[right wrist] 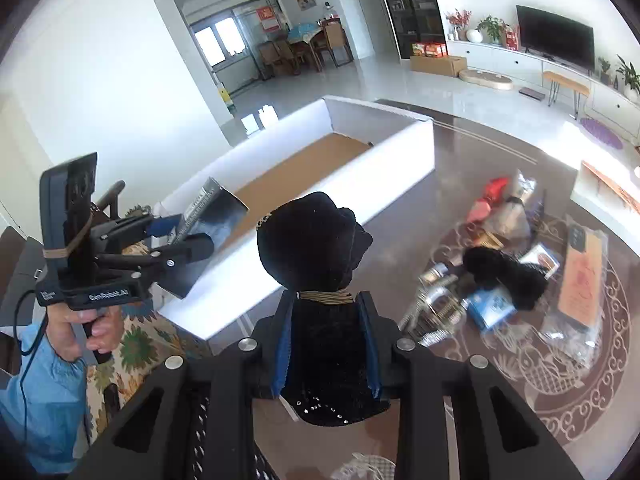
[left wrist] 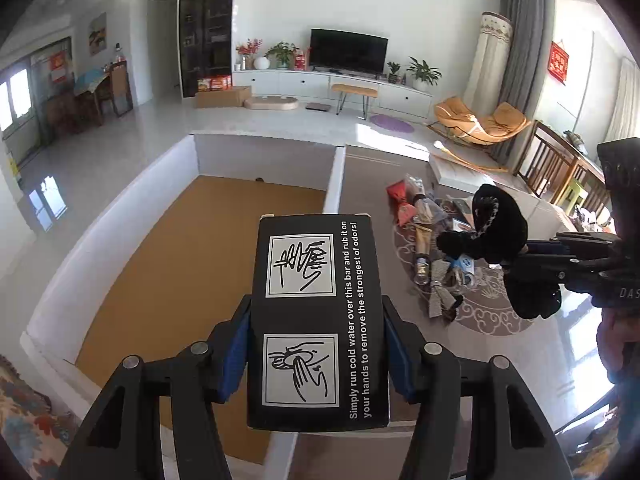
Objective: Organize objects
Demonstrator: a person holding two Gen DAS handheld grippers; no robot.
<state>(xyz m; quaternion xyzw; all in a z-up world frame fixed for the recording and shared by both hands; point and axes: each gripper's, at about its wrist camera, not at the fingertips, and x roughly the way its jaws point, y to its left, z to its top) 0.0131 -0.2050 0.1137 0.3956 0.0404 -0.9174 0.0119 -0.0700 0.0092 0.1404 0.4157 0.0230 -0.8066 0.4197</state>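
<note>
Left gripper (left wrist: 316, 344) jaws clamp black soap-bar box (left wrist: 316, 320); right gripper (right wrist: 326, 344) jaws pinch black velvet pouch (right wrist: 316, 248); limp pouch may slip; box may clip white box (left wrist: 334, 172) wall.

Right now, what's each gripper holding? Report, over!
Left gripper shut on black box, above white tray. Right gripper shut on black velvet pouch. Tray floor bare, nothing in the way; pile waits on table.
</note>
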